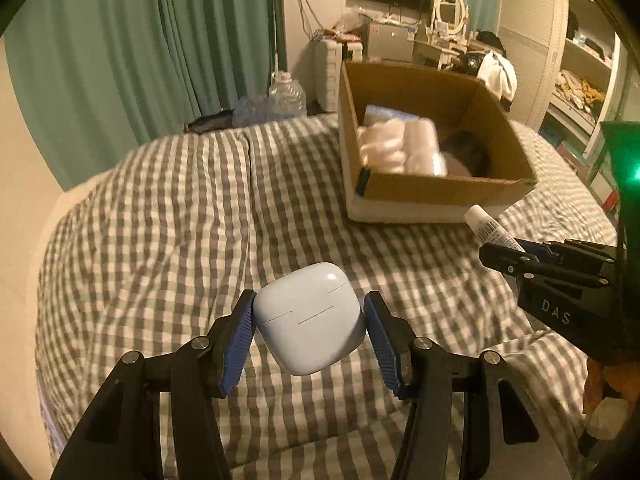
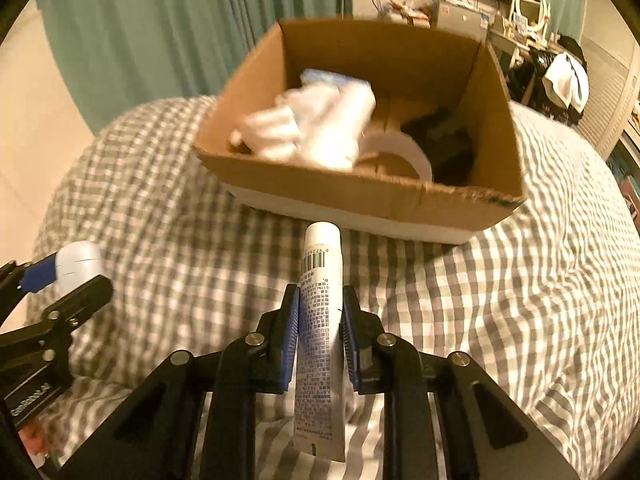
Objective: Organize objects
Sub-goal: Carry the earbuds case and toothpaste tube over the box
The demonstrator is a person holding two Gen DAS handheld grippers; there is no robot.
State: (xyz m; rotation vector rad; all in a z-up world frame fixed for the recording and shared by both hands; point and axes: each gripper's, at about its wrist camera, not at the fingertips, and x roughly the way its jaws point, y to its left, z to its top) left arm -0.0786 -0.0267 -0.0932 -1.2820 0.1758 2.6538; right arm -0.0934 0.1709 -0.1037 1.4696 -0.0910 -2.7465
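- Left wrist view: the left hand-held gripper [image 1: 310, 330] is closed on one pale blue case [image 1: 310, 316], its blue pads pressed to the case's two sides. The case is lifted clear of the bed [image 1: 160, 220] — held up, I judge, so it can be carried to the box [image 1: 440, 192].
- The box sits toward the bed's far right part, open at the top, which suits dropping things in from above. Inside I count one white bundle [image 1: 400, 144], blurred, and one dark item [image 1: 468, 154] beside it; more may lie hidden behind the near wall.
- At the right edge of this view the right hand-held gripper [image 1: 516, 250] shows from the side, with one white tube [image 1: 494, 226] sticking out of it toward the box.
- Right wrist view: the right hand-held gripper [image 2: 320, 328] is clamped narrowly on the tube [image 2: 320, 320] around its middle, cap end pointing at the box [image 2: 360, 200] — aimed, it seems, for the same drop. The tube's cap end is just short of the box's near wall.
- Here the box shows one white bundle [image 2: 312, 128], one white ring [image 2: 400, 152] like a tape roll, and one dark item [image 2: 448, 148].
- At the left edge, the left hand-held gripper [image 2: 60, 276] appears with the case [image 2: 78, 264], well apart from the box.
- Count: two grippers, each holding one thing; one box.
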